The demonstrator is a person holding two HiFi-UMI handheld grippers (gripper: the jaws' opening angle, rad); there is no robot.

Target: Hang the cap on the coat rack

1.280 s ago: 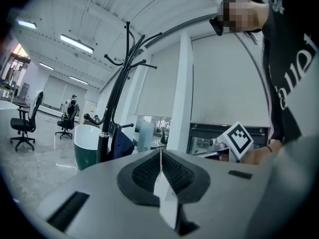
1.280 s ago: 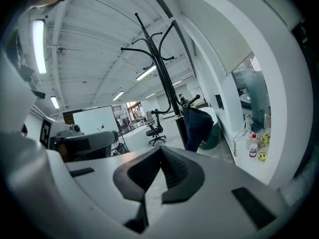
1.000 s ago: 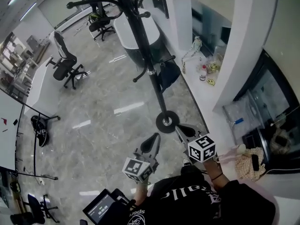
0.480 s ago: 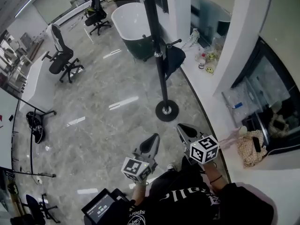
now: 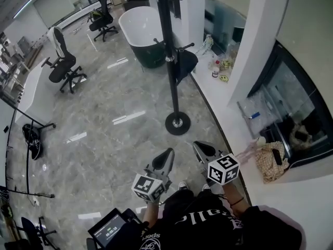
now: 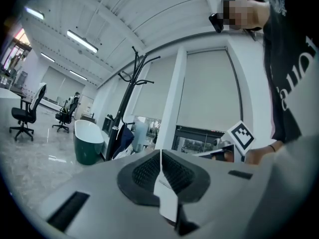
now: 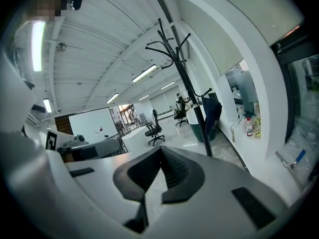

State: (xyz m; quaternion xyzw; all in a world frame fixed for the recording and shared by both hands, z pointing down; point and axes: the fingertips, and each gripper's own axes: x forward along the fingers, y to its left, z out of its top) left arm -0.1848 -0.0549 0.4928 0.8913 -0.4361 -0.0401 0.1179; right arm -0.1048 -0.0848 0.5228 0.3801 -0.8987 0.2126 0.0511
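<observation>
On a low hook of the coat rack (image 5: 170,61) hangs what looks like the dark cap (image 5: 186,65), close against the pole; it is too small to be sure. Well short of the rack's base, the left gripper (image 5: 166,154) and right gripper (image 5: 201,147) sit side by side above the floor (image 5: 104,113), each with jaws closed together, holding nothing.

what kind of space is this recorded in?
Most likely an open-plan office: swivel office chairs on a polished stone floor, a whiteboard further back, and a freestanding coat rack near the window side.
</observation>
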